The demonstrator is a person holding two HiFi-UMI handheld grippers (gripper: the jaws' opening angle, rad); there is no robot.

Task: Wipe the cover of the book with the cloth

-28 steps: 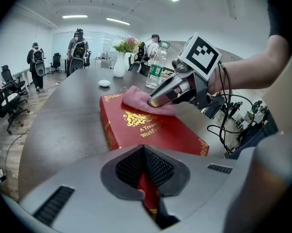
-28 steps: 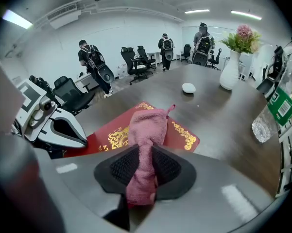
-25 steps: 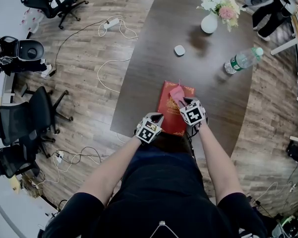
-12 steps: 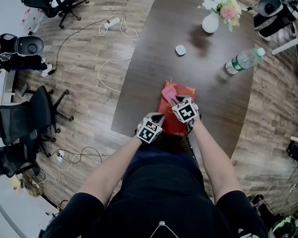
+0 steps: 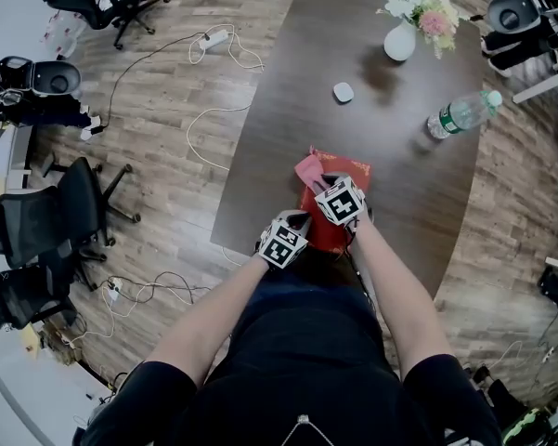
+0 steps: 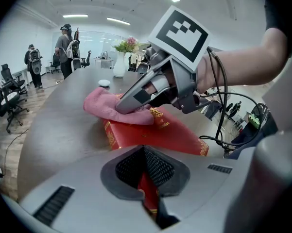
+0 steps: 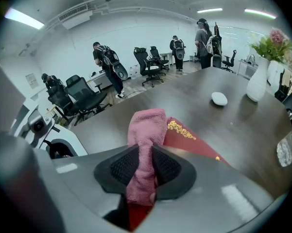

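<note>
A red book (image 5: 351, 177) with gold ornament lies near the front edge of the dark table (image 5: 288, 110). My right gripper (image 5: 326, 183) is shut on a pink cloth (image 5: 308, 169) and presses it on the cover's far left corner. The right gripper view has the cloth (image 7: 146, 125) running between the shut pads of that gripper (image 7: 146, 166), with the book (image 7: 187, 137) under it. My left gripper (image 5: 300, 219) holds the book's near edge. In the left gripper view, the red book (image 6: 150, 132) sits between the jaws of that gripper (image 6: 146, 171), beyond it the cloth (image 6: 104, 106) and right gripper (image 6: 136, 98).
A white vase with flowers (image 5: 400, 40), a small white object (image 5: 343, 92) and a lying water bottle (image 5: 460, 114) are farther back on the table. Office chairs (image 5: 56, 212) and cables (image 5: 214, 110) are on the wooden floor at left. People stand far back in the room.
My right gripper has slid the cloth leftward across the cover to its far left corner. The left gripper has stayed on the book's near edge.
</note>
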